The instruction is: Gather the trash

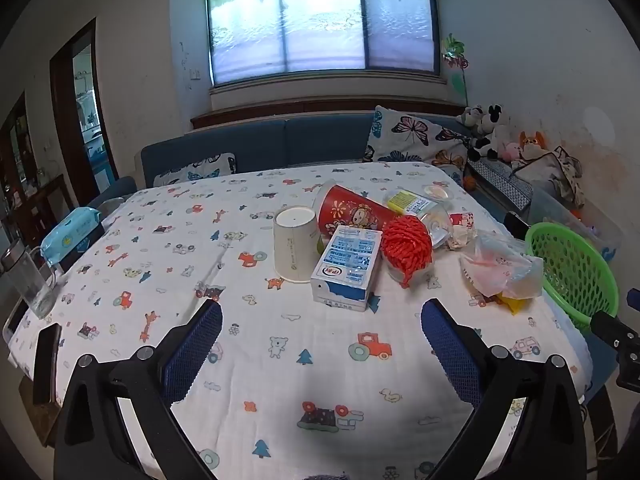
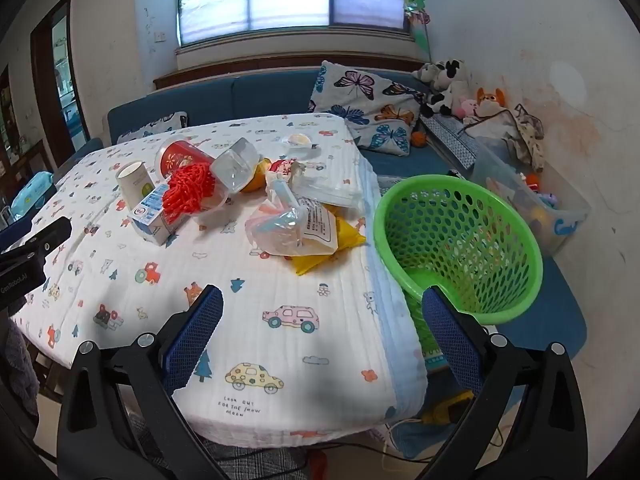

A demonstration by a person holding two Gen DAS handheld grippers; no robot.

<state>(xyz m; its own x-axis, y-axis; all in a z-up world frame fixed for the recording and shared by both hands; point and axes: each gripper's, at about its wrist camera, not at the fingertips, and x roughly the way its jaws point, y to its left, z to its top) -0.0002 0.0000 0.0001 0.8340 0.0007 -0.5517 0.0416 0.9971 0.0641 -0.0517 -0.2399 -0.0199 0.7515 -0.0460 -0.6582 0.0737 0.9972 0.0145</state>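
A heap of trash lies on the patterned tablecloth [image 1: 280, 360]. It holds an upturned white paper cup [image 1: 294, 244], a blue-and-white milk carton [image 1: 346, 268], a red cup on its side [image 1: 352, 210], a red net [image 1: 406, 246] and a clear plastic bag [image 1: 500, 266] over a yellow packet [image 2: 320, 258]. My left gripper [image 1: 322, 312] hovers open in front of the carton, holding nothing. My right gripper [image 2: 322, 300] is open over the table's right edge, between the bag [image 2: 288, 226] and the green basket [image 2: 460, 236]. The basket stands tilted beside the table.
A glass jar [image 1: 30, 280], a blue wipes pack [image 1: 70, 232] and a dark phone [image 1: 46, 364] sit along the table's left edge. A blue sofa [image 2: 240, 96] with butterfly cushions [image 2: 368, 104] and plush toys [image 2: 448, 80] runs behind. A clear storage bin [image 2: 532, 200] stands beyond the basket.
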